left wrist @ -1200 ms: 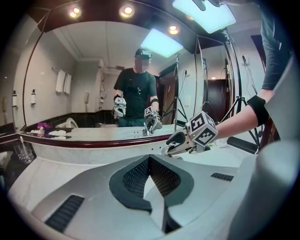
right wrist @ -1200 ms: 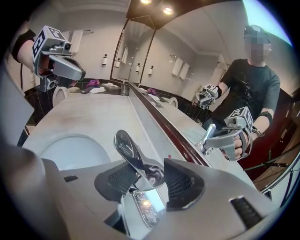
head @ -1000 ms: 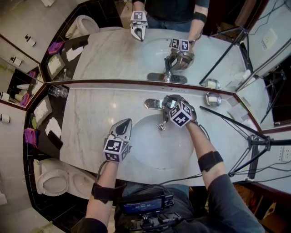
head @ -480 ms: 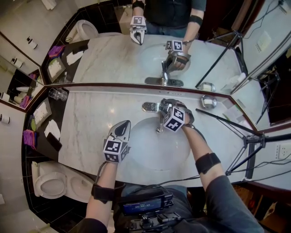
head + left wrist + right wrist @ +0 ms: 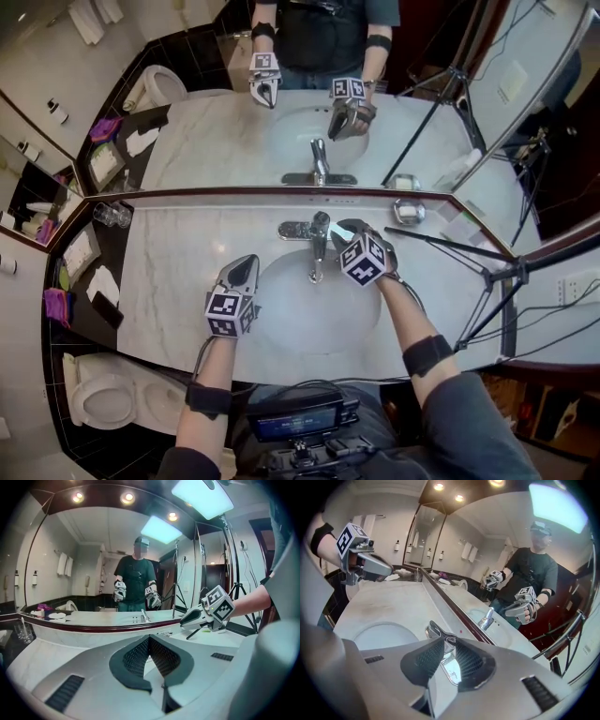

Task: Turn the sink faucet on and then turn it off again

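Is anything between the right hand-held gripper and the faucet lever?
Nothing visible does. The jaws of the right hand-held gripper have just been closing onto the faucet lever, which sits between them. The left hand-held gripper sits shut, apart, left of the basin.

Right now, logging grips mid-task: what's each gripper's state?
Left gripper: shut, empty.
Right gripper: jaws just closed, now clamped on the lever.
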The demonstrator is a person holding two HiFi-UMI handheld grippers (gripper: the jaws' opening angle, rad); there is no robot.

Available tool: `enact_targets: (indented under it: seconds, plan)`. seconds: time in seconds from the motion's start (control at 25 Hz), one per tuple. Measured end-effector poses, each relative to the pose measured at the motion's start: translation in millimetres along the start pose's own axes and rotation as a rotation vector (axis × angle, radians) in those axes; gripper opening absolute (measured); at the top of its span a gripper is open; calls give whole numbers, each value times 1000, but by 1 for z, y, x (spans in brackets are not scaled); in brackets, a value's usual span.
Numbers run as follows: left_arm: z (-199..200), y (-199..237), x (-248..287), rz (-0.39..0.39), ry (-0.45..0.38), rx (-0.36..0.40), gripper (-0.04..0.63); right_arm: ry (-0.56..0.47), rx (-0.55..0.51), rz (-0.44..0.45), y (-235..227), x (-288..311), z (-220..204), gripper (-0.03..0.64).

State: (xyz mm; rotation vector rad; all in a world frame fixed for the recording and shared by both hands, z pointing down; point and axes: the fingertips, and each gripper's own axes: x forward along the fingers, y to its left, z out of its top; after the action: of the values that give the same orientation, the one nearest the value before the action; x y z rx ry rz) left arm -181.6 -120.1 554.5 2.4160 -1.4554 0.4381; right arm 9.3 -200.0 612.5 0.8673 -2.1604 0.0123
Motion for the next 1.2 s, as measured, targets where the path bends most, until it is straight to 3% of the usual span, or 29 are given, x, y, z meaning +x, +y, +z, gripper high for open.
enact_targets:
  seconds: [0.2, 0.72, 0.92, 1.2]
  plan:
    - [3, 0, 1, -9, -14, -18, 0, -66, 159, -68, -10, -42, -9, 21]
    - [8, -6, -4, -36, -32, -67, 0, -222, 646, -151, -14, -116, -73, 17]
    - [6, -10, -5, -45, -31, -52, 0, -232, 701, -154, -7, -124, -86, 17]
    - [5, -15, 1, -43, -27, -16, 0, -205, 678, -128, 4, -118, -92, 18]
